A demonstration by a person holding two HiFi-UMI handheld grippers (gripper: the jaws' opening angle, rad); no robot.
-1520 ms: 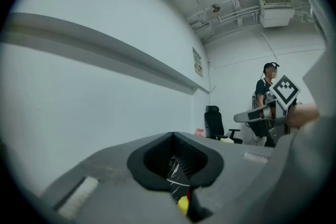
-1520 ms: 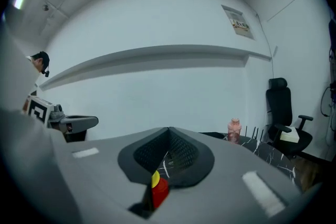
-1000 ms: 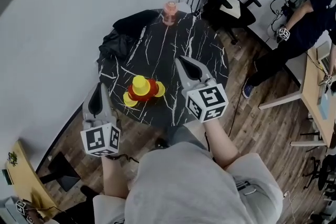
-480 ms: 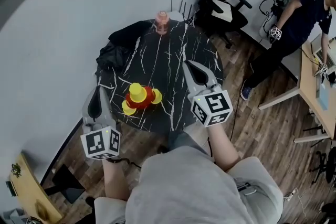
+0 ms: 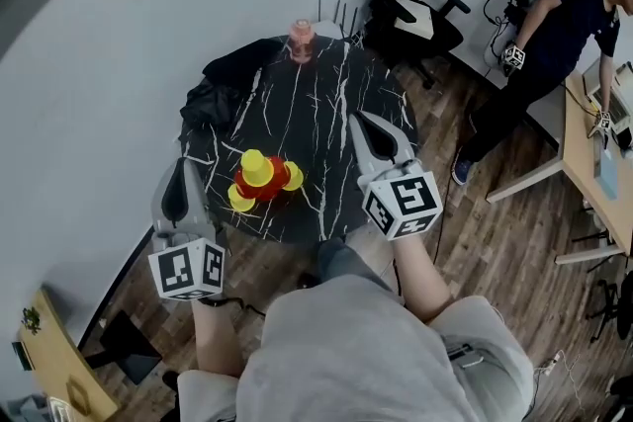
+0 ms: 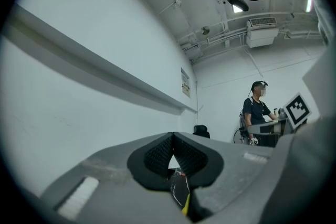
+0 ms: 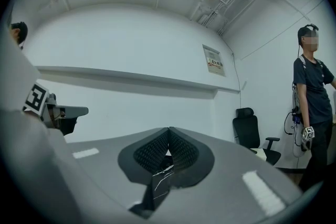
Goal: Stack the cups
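The right gripper [image 7: 168, 139] has its two jaws pressed together, ribbed black pads meeting along one seam with nothing between them. Just below that seam a sliver of dark, white-veined table [image 7: 159, 182] shows through the gap. Beyond the right gripper stands a white wall with a long ledge and a small wall notice [image 7: 213, 60] up to its right; a black office chair [image 7: 251, 134] and a standing person [image 7: 313, 97] are farther to its right, and the left gripper [image 7: 81, 110] with its marker cube is to its left.
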